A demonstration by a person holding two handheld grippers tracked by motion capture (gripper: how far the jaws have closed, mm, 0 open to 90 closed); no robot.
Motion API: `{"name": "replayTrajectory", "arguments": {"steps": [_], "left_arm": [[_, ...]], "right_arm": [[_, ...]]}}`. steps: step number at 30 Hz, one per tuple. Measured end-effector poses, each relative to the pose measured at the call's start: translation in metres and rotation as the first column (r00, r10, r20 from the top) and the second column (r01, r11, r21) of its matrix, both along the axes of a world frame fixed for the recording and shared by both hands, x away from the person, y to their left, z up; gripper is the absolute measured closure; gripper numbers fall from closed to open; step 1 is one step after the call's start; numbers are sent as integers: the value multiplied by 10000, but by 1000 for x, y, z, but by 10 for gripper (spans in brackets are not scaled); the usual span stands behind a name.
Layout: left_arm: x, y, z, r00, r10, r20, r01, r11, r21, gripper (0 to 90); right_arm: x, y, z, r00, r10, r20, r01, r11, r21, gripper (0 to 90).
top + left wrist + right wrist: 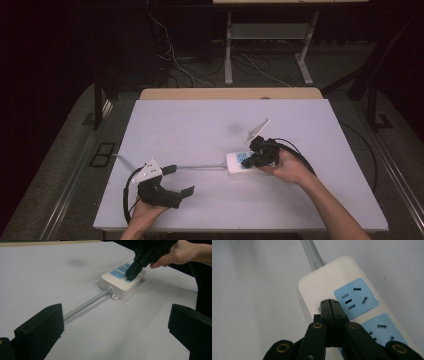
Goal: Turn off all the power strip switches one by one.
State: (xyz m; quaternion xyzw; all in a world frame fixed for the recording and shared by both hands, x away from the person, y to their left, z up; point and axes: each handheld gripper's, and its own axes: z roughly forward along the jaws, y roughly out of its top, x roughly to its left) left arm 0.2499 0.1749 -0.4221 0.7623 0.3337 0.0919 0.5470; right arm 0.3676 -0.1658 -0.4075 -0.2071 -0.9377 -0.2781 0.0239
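1. The right gripper is seen with its two jaws pressed fully together, nothing between them; its tip is set down on the white top of the power strip, at the edge of a blue socket panel.
2. In the high view the right gripper is held by the right hand over the strip, which lies right of the middle of the surface, toward its near edge.
3. One power strip is counted. Two blue socket panels are seen in the right gripper view; three can be made out in the left gripper view, the nearest partly covered by the right gripper.
4. Faint embossed writing is present on the strip's white end, but it cannot be read.
5. One grey cable is led from the strip's end toward the left edge of the surface.
6. The left gripper is held by the left hand near the near-left corner of the surface, its jaws spread wide and empty, just beside the cable.
7. Two grippers and two hands are counted in all.
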Motion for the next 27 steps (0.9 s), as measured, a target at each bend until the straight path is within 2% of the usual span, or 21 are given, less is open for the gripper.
{"name": "replayTrajectory", "arguments": {"steps": [1,2,10,17,21,24,27], "left_arm": [[0,0,0,10000,3,7,-3,10000,0,0],[0,0,0,10000,3,3,-3,10000,-18,0],[0,0,0,10000,-21,-39,21,10000,-19,0],[-1,-1,0,10000,-12,-24,12,10000,-57,0],[-1,-1,0,10000,-45,-29,44,9999,-97,0],[-1,-2,1,10000,-85,-19,85,9999,-106,0],[-2,-3,1,10000,-94,-8,94,9998,-163,0]], "right_arm": [[0,0,1,10000,2,36,-2,10000,-34,900],[0,-3,4,10000,-61,73,59,9998,192,900],[-3,-22,21,9986,-483,212,463,9951,877,900],[-9,-36,30,9961,-820,324,783,9916,1032,900],[-15,-45,32,9922,-1204,331,1162,9874,1077,898],[-19,-55,33,9853,-1666,379,1608,9791,1245,789],[-24,-63,34,9740,-2223,427,2153,9681,1284,601]]}}
